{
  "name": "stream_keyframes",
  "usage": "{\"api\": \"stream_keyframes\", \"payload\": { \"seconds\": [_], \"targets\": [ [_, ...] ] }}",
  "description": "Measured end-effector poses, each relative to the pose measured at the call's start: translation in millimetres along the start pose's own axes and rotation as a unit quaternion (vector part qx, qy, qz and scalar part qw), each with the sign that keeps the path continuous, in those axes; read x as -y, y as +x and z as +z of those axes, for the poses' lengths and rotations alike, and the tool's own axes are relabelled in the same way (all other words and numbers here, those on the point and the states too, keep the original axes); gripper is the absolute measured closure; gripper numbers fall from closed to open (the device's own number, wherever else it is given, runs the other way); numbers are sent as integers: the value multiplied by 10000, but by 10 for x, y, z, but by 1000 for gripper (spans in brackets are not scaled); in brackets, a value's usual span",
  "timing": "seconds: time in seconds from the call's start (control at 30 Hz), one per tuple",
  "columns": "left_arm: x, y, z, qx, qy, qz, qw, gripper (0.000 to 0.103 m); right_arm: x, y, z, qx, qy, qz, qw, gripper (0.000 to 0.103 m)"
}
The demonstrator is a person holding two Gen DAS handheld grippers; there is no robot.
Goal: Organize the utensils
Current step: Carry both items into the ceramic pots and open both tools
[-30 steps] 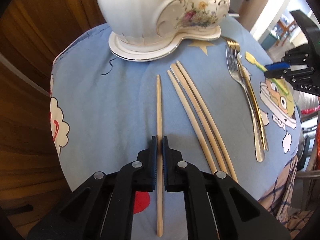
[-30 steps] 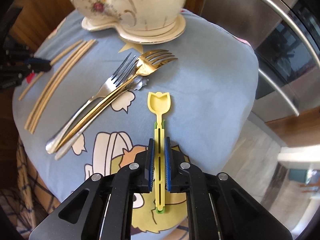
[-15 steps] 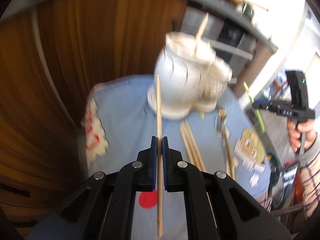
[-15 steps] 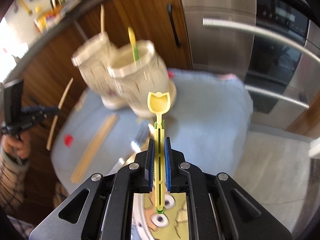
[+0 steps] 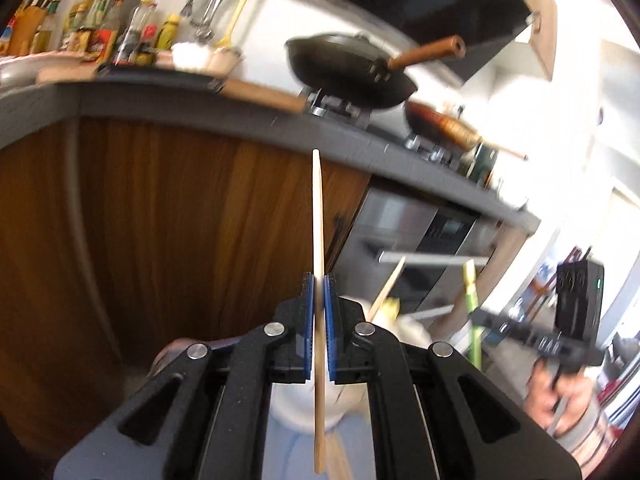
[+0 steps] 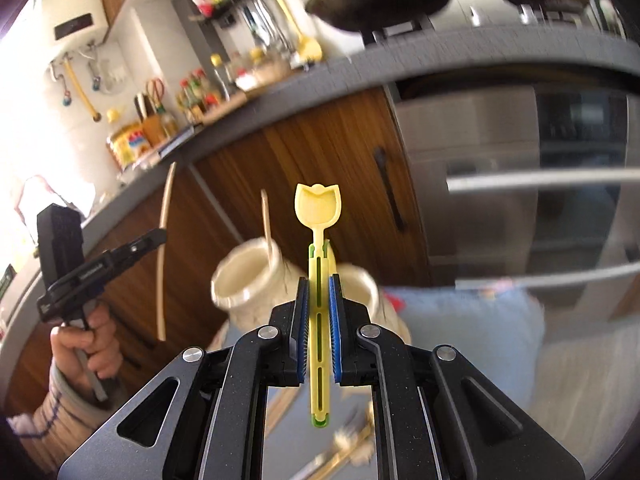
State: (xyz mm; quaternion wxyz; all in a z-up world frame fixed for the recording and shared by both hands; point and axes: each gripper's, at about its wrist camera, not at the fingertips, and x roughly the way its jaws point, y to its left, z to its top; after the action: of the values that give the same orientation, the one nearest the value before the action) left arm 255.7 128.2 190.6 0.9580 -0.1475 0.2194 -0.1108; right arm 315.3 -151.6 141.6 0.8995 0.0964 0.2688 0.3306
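My left gripper [image 5: 319, 280] is shut on a wooden chopstick [image 5: 318, 220], held up in the air and pointing away from me. My right gripper [image 6: 319, 280] is shut on the handle of a yellow tulip-shaped spoon [image 6: 319, 208], also lifted. Below and ahead stands the cream ceramic holder [image 6: 244, 292] with one chopstick [image 6: 267, 224] standing in it; its right opening is partly hidden behind my fingers. In the right wrist view the left gripper [image 6: 160, 236] shows at the left with its chopstick [image 6: 162, 280]. The left wrist view shows the right gripper [image 5: 478, 314] and green-yellow spoon [image 5: 470, 284].
The holder sits on a blue cloth [image 6: 460, 320] with more chopsticks [image 6: 280, 408] and forks [image 6: 340, 456] lying at the near edge. Behind are a wooden cabinet [image 5: 160, 240], an oven [image 6: 520, 160] and a counter with a black wok [image 5: 348, 68] and bottles [image 5: 100, 20].
Both grippers have risen and tilted upward, lifting the chopstick and the spoon off the cloth. The views now take in the counter instead of the tabletop.
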Motion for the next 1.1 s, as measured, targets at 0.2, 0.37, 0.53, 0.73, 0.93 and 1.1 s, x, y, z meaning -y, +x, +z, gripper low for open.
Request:
{"api": "stream_keyframes", "payload": {
  "seconds": [0.2, 0.37, 0.53, 0.73, 0.93, 1.1],
  "targets": [
    [251, 336, 156, 614, 205, -284, 9975, 98, -143, 369, 68, 403, -423, -199, 9981, 93],
    [296, 547, 35, 866, 199, -152, 9959, 98, -164, 506, -5, 746, -742, -440, 9935, 93],
    [285, 633, -102, 1077, 250, -59, 9939, 98, -10, 576, -111, 936, -418, -320, 9942, 93],
    [372, 644, -305, 852, 583, 110, 9946, 98, -54, 663, -273, 824, -481, -526, 9940, 93],
    [448, 627, -586, 564, 792, 324, 9947, 98, -142, 638, -430, 572, -727, -791, 9926, 93],
    [486, 674, -647, 195, 903, 503, 9945, 98, -173, 634, -459, 272, -865, -926, 9916, 93]
  ]
}}
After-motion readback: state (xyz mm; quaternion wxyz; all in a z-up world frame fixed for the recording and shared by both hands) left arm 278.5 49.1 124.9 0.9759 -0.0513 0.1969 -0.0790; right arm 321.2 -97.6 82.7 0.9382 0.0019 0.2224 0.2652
